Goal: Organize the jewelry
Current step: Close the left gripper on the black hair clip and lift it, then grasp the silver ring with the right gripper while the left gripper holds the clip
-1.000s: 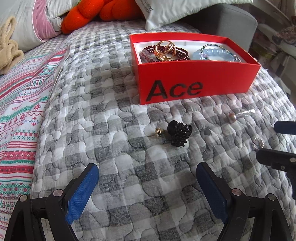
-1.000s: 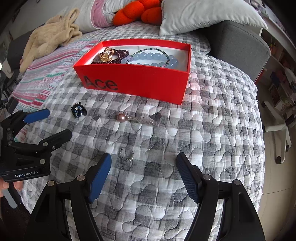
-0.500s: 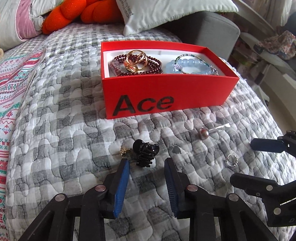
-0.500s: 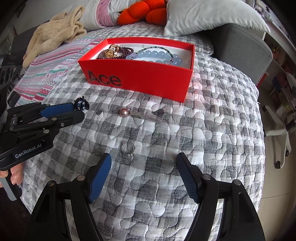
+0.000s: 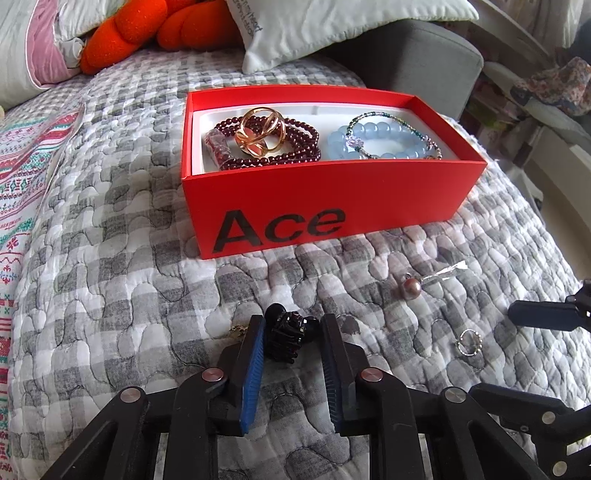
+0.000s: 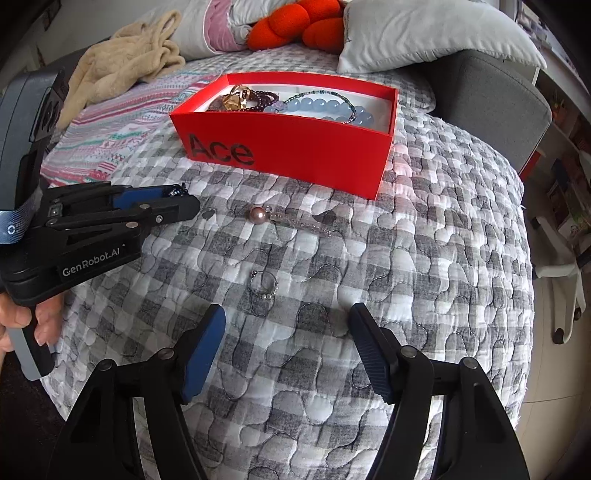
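A red "Ace" box [image 5: 332, 206] [image 6: 295, 147] on the quilt holds a dark red bead bracelet [image 5: 273, 147], gold rings [image 5: 260, 127] and a blue bead bracelet [image 5: 384, 140]. My left gripper [image 5: 291, 334] [image 6: 177, 203] has its jaws around a black hair claw [image 5: 286, 336]; the left pad touches it, the right stands just beside it. A small gold earring [image 5: 238, 329] lies at its left. A pearl pin [image 5: 412, 286] [image 6: 256, 213] and a silver ring [image 5: 469, 341] [image 6: 264, 286] lie on the quilt. My right gripper [image 6: 286, 332] is open and empty, just short of the ring.
Grey checked quilt [image 5: 129, 295] covers the bed; a striped blanket [image 5: 22, 177] lies left. Orange plush [image 5: 147, 33], white pillows [image 6: 424, 33] and a beige throw [image 6: 125, 62] sit at the back. A grey chair [image 6: 491, 107] stands beyond the bed's right edge.
My left gripper moved forward to the black hair claw and narrowed its jaws around it. My right gripper stayed open, nearly still.
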Motion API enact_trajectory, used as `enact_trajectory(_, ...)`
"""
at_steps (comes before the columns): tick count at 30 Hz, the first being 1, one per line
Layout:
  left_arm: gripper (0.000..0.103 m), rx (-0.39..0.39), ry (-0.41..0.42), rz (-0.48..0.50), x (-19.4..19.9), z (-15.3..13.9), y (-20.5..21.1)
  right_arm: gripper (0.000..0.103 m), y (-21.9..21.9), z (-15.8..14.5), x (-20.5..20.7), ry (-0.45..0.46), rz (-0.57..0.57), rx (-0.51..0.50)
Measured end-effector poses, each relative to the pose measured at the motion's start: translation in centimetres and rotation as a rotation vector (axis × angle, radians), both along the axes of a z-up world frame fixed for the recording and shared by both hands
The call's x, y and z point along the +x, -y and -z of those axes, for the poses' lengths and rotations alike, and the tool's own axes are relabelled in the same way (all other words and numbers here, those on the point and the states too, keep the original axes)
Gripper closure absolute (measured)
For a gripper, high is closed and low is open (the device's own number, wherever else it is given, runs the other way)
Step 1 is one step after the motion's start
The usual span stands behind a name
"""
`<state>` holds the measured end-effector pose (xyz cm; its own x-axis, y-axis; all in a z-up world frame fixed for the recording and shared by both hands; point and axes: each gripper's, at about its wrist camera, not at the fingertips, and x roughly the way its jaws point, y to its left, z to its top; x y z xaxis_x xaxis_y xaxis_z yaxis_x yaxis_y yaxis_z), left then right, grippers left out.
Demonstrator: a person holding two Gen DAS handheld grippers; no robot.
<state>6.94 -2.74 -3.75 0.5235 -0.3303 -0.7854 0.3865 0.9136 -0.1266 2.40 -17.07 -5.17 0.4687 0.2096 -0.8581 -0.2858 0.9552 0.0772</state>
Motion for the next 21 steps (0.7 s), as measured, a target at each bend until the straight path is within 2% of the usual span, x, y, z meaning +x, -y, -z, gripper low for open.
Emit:
enact_trajectory(6, 0.080, -0.004, -0.011, -0.004, -0.4, -0.1, -0.3, 0.049, 0.0, -0.1, 0.1, 0.014, 0.001, -0.009)
enact_trajectory(13, 0.080, -0.013, -0.020, -0.001, -1.5, -0.5, -0.9, 0.055, -0.7, -0.1, 0.8, 0.023, -0.002, -0.027)
enact_trajectory(17, 0.080, -0.015, -0.026, -0.008, -1.7, -0.7, -1.3, 0.063, -1.6, 0.1, 1.1, 0.035, -0.019, -0.033)
enact_trajectory(19, 0.080, -0.016, -0.025, -0.010, -1.8, -0.8, -1.6, 0.068, -2.0, 0.2, 1.2, 0.041, -0.028, -0.039)
enact_trajectory(21, 0.080, -0.015, -0.027, -0.013, -1.9, -0.8, -1.7, 0.078, -2.4, 0.3, 1.4, 0.047, -0.037, -0.038)
